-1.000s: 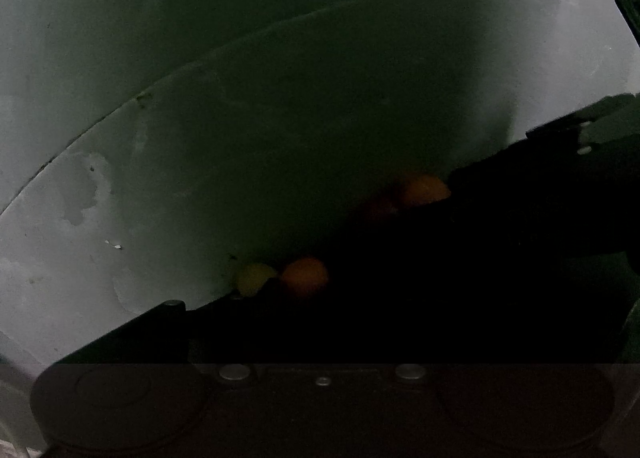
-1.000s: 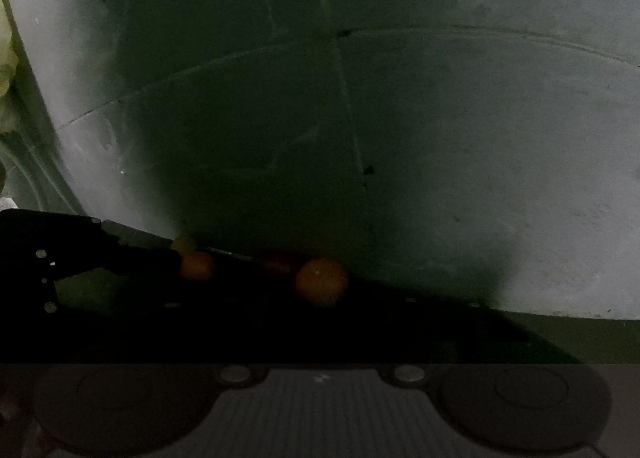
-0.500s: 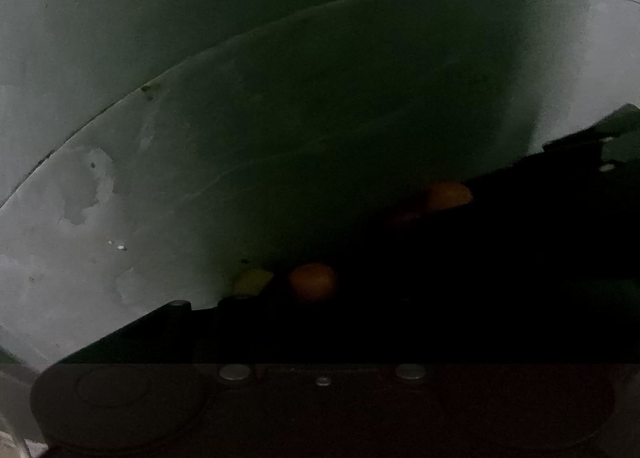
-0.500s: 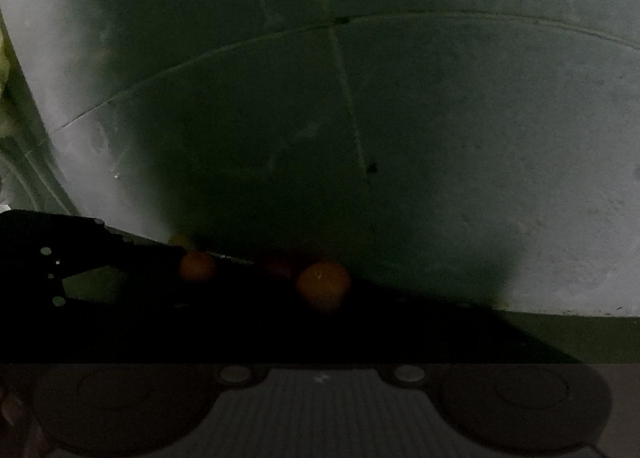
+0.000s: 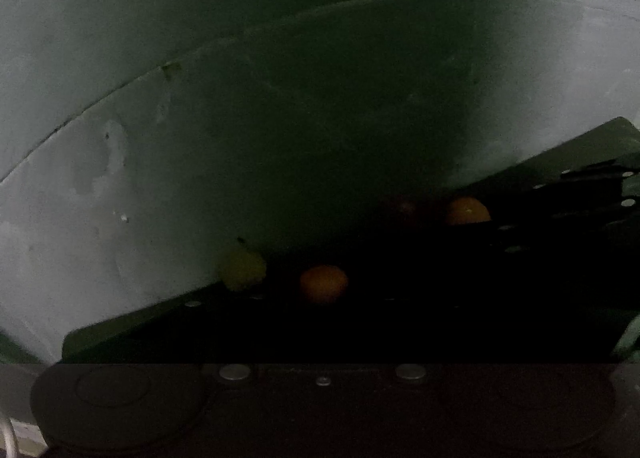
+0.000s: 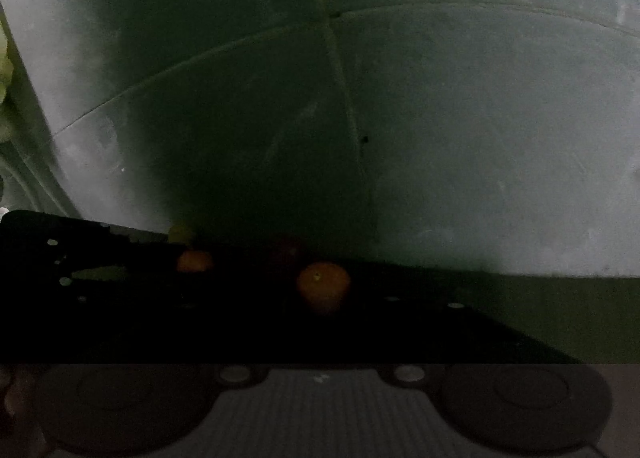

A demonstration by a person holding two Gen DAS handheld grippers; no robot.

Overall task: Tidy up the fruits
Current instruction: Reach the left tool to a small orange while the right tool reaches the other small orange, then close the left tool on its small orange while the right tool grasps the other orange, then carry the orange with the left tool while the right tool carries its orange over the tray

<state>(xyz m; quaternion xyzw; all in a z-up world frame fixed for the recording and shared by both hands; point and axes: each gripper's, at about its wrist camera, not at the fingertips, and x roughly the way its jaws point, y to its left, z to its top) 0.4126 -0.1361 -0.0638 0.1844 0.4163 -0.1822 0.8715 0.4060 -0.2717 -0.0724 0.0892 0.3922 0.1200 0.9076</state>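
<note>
Fruits lie in deep shadow on a dark tabletop (image 5: 120,330) set against a pale tiled wall (image 5: 100,58). In the left wrist view 4 of them show: a yellow pear (image 5: 242,268) at the table's far edge by the wall, an orange (image 5: 323,283) just beside it to the right, a dark red fruit (image 5: 404,210) that is barely visible, and a second orange (image 5: 467,211) next to that one. The first pair sits well apart from the second pair. None of them is held.

From the right wrist view the same 4 appear: the near orange (image 6: 323,285) in the middle, the red fruit (image 6: 288,250) just behind it to the left, the other orange (image 6: 195,261) farther left, and a sliver of the pear (image 6: 180,233) at the wall.

The right gripper (image 5: 592,194) shows at the right edge of the left view, near the second orange but not touching it; the left gripper (image 6: 60,262) shows at the left edge of the right view, near the far orange. Both are black shapes in the dark; I cannot tell how far their fingers are apart, though neither seems to hold anything.

Grout lines cross the wall (image 6: 480,138), and something pale green (image 6: 4,70) sits at the far left edge.
</note>
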